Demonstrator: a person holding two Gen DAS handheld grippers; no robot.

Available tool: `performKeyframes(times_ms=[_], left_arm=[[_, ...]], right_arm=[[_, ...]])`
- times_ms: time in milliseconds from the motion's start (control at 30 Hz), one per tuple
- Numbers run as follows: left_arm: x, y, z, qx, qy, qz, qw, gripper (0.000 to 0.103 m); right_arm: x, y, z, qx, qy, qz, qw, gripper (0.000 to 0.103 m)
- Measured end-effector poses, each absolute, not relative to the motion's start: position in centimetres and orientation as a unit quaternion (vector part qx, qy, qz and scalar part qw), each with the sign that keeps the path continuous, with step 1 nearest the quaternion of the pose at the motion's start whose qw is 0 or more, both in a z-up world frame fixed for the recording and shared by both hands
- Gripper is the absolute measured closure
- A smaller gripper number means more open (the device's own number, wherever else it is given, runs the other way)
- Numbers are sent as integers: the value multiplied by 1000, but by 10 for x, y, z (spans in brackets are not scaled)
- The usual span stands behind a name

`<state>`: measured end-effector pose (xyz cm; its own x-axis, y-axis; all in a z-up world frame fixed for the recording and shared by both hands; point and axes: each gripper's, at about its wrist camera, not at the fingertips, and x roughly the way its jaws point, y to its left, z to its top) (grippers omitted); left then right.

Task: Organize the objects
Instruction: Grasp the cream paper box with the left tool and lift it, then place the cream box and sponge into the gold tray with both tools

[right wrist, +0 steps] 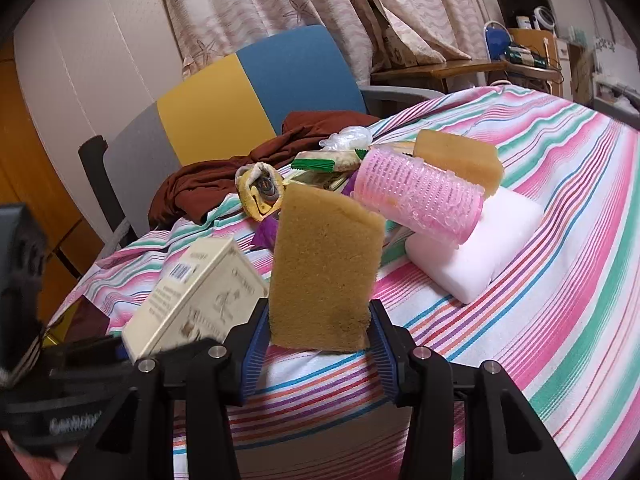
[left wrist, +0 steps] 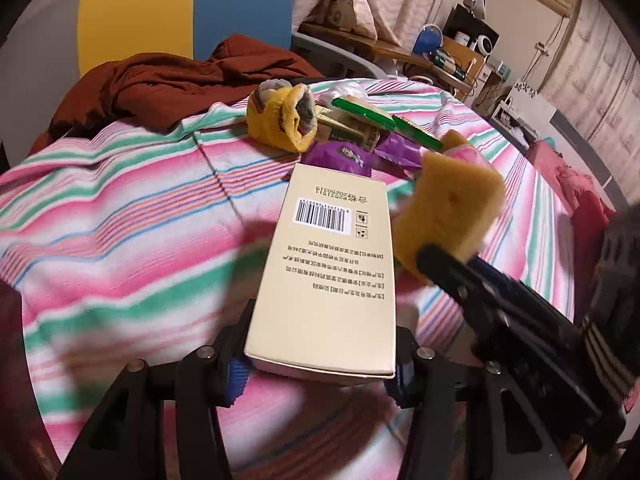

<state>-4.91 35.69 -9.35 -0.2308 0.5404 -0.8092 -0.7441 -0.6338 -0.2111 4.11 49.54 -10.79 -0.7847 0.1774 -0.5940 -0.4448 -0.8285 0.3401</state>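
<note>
My left gripper [left wrist: 316, 364] is shut on a cream box [left wrist: 328, 272] with a barcode, held above the striped cloth [left wrist: 120, 216]; the box also shows in the right wrist view [right wrist: 192, 292]. My right gripper [right wrist: 318, 344] is shut on a tan sponge [right wrist: 324, 268], held upright; the sponge shows in the left wrist view [left wrist: 448, 216]. Behind it lie a pink hair roller [right wrist: 420, 200], a second tan sponge [right wrist: 460, 160] and a white foam block [right wrist: 476, 248].
A pile at the back holds a yellow glove [left wrist: 280, 116], a green-edged packet [left wrist: 384, 120] and purple wrappers [left wrist: 348, 156]. A brown garment [left wrist: 160, 84] lies by a yellow and blue chair [right wrist: 260, 88]. A cluttered desk [right wrist: 460, 68] stands far right.
</note>
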Motion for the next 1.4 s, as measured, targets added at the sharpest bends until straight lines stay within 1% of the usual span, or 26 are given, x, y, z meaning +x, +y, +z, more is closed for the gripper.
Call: performKeyframes(times_ms=[167,300,467,600,733,933,1100,1267,1400], left_arm=[[-38,331,-92,-458,94,782,411,50],[-35,310,-93,-466,60,781,413,50],[-20,290,-92,-460,57,783,416,51],[-14,264,-86,-458,26,781,423,51],[-7,242,-73,-440,18,789,428,51],[-3,200,-54,-420,-15,804,420,51],[-6,155,-43,-410,-48,820,397,51],[-9,116,-42,-410,-55,835,364,50],[-13,89,-49,-428,-50,837,339,50]], right_arm=[[41,490,-104,-277,222,919,173,57],[43,482,-101,-278,206,922,176,57],[50,465,-99,-283,187,925,173,57],[59,452,-98,-289,186,924,165,58],[67,437,-96,-296,189,924,151,58],[70,409,-75,-292,177,933,111,58],[68,365,-51,-285,138,947,52,58],[60,319,-32,-281,114,953,-10,58],[54,282,-22,-284,94,952,-60,58]])
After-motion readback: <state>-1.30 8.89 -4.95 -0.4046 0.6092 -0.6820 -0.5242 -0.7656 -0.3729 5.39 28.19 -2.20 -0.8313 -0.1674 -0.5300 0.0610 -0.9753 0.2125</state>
